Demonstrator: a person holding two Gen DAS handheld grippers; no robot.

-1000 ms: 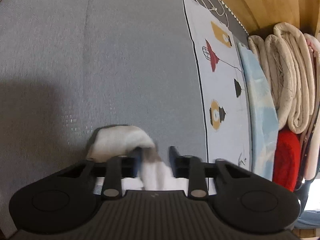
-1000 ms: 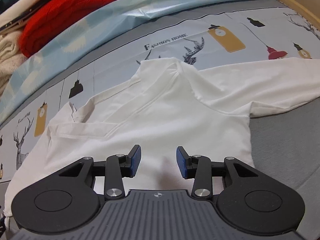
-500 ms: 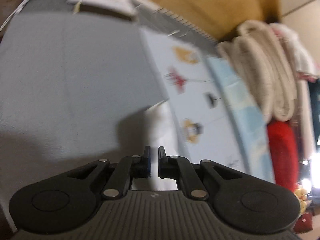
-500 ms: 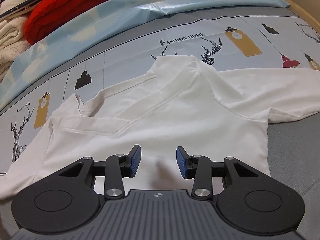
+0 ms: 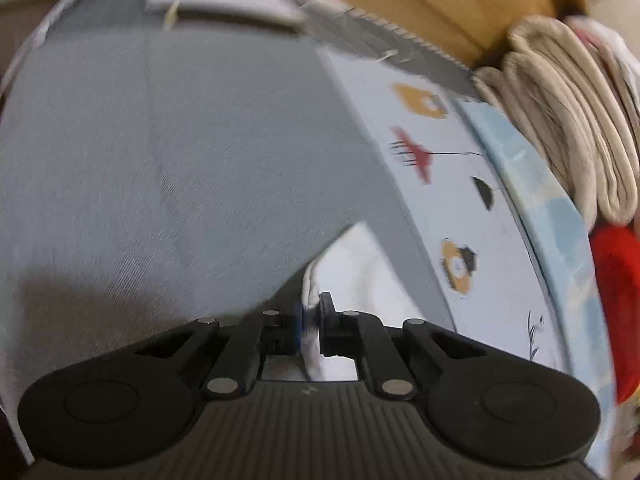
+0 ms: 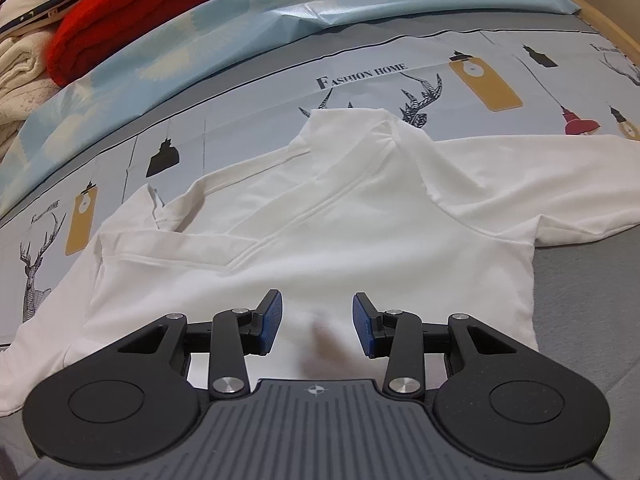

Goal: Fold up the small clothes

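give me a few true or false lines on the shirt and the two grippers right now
1. The left gripper is clamped on white cloth. True.
2. The right gripper is shut tight on the shirt. False: its jaws stand apart over the white shirt, gripping nothing.
3. The shirt lies spread on the bed. True.
4. The folded red blanket lies on top of the shirt. False: it sits apart, beyond the blue sheet.
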